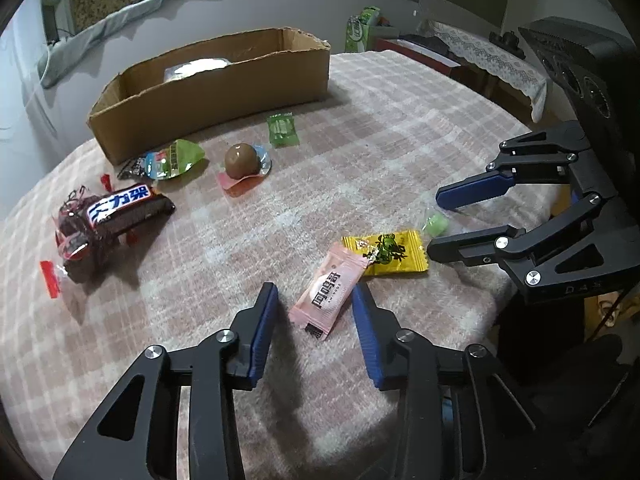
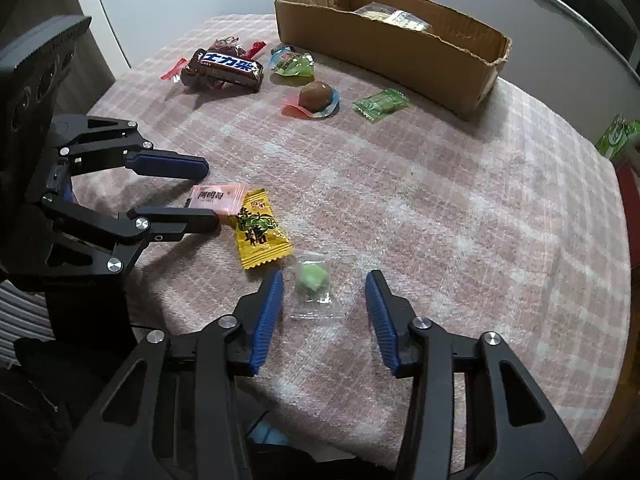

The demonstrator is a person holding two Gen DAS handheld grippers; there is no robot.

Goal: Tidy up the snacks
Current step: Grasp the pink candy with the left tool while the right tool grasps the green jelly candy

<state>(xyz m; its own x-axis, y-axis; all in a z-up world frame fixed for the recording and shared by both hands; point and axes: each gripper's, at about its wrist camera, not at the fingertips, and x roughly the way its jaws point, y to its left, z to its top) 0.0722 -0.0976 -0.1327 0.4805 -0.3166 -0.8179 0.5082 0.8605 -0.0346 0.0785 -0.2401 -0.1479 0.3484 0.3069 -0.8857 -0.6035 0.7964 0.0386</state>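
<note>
Pink candy [image 1: 329, 294] lies on the checked cloth [image 1: 400, 152] between the left gripper's [image 1: 316, 294] parted jaws, untouched, overlapping a yellow sachet [image 1: 394, 252]. Just beside, the right gripper [image 2: 325, 282] straddles a clear-wrapped green sweet [image 2: 313, 278], jaws apart. Cardboard box [image 2: 384, 46] stands at the far edge.

— Where does the cardboard box [image 1: 208, 92] sit?
— At the far side of the desk [image 1: 400, 152], a packet inside it.
— And in front of it?
— A row of snacks: the chocolate bar [image 1: 120, 210] leftmost, the round sweet [image 1: 240, 160] to its right.
— Nearer?
— Two wrapped candies, touching, with the left claw [image 1: 314, 300] astride one [image 1: 328, 292]; the jelly candy [image 2: 312, 278] lies just right, between the right claw [image 2: 324, 292] fingers.
</note>
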